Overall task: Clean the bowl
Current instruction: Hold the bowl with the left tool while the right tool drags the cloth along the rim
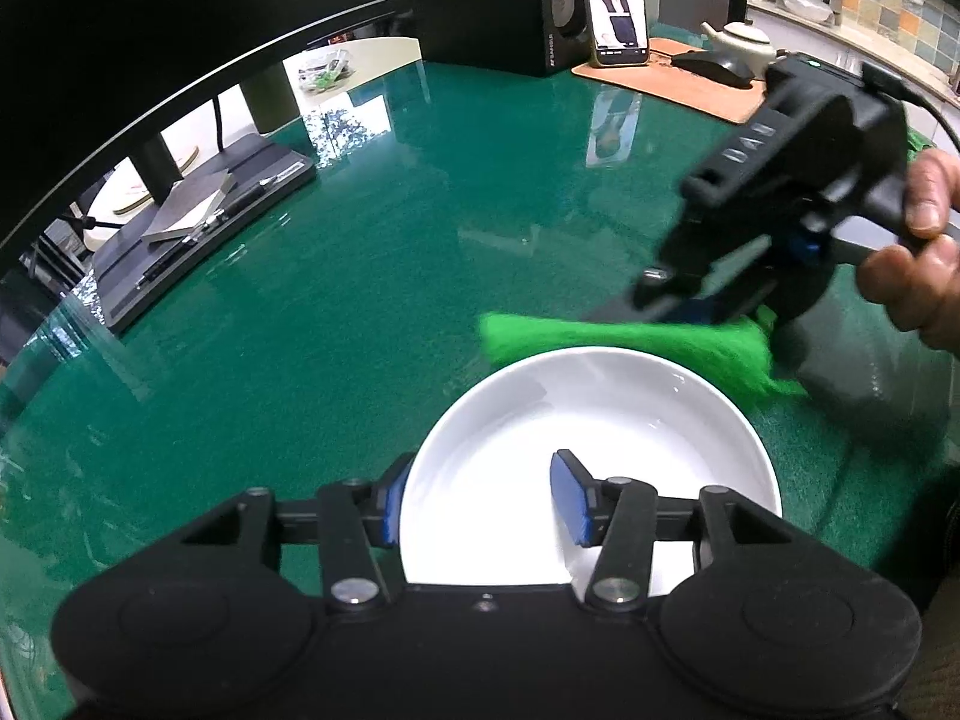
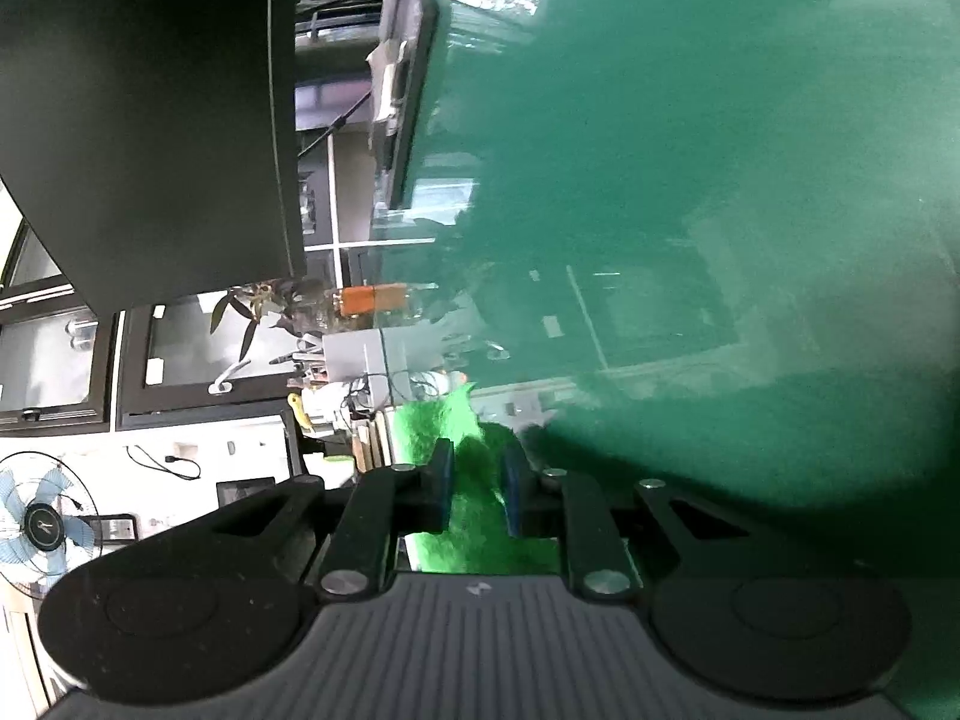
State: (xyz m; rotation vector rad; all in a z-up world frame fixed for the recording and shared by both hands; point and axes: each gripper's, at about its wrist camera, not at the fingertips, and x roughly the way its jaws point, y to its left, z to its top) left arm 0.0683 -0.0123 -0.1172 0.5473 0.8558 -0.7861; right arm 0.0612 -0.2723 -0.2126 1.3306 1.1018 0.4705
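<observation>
A white bowl (image 1: 600, 420) sits on the green glass table (image 1: 390, 240). My left gripper (image 1: 477, 495) straddles its near left rim: one blue pad is outside the wall, the other inside, with a wide gap between them. My right gripper (image 2: 477, 489) is shut on a bright green cloth (image 2: 474, 492). In the left wrist view that cloth (image 1: 630, 348) hangs just beyond the bowl's far rim, with the right gripper (image 1: 708, 306) above it, tilted on its side. The bowl is not in the right wrist view.
A black monitor stand base (image 1: 198, 222) lies at the left. A speaker (image 1: 552, 6), a phone (image 1: 618, 6), a teapot (image 1: 744, 39) and a mouse (image 1: 714, 66) on a tan mat stand at the back. A dark monitor (image 2: 150, 108) fills the right wrist view's upper left.
</observation>
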